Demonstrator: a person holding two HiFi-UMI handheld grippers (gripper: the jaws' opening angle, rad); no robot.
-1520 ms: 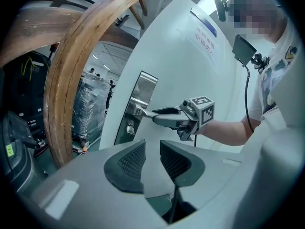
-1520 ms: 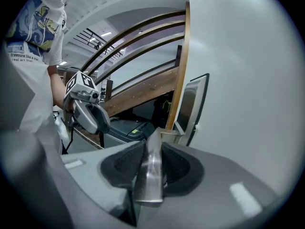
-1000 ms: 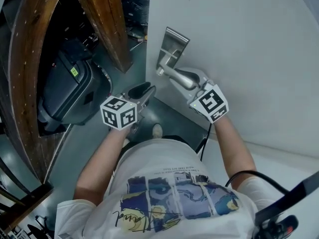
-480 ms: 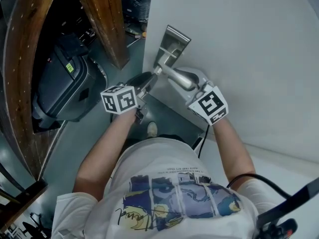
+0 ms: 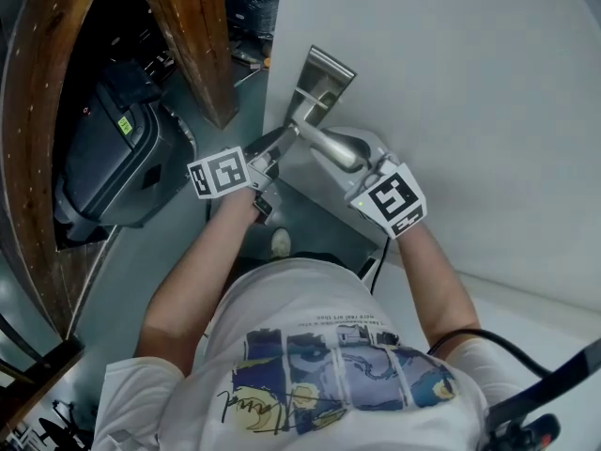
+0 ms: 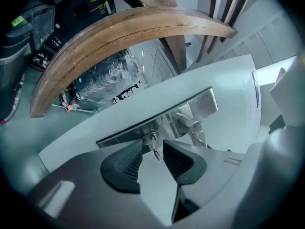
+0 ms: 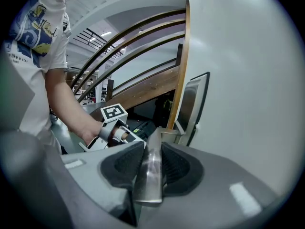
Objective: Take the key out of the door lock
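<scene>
A small metal key (image 6: 153, 146) sticks out of the lock cylinder (image 6: 148, 137) on the steel plate (image 6: 200, 104) of the white door (image 5: 451, 73). My left gripper (image 6: 152, 152) points at it; its jaws have just been opening and stand open, one on each side of the key, pads off it. In the head view the left gripper (image 5: 280, 139) reaches the door's edge below the plate (image 5: 322, 81), and the key is too small to make out. My right gripper (image 7: 150, 152) is shut on the silver door handle (image 7: 148, 175), also seen as the handle (image 5: 331, 146).
A curved wooden beam (image 6: 119, 35) and a wooden post (image 5: 192, 36) stand left of the door. A dark case (image 5: 108, 163) lies on the grey floor (image 5: 150, 252) beside them. The person's shoe (image 5: 280, 242) shows under the left arm.
The left gripper has moved up and right to the door's edge at the lock and rolled, and its jaws have opened wider. The right gripper stays on the handle.
</scene>
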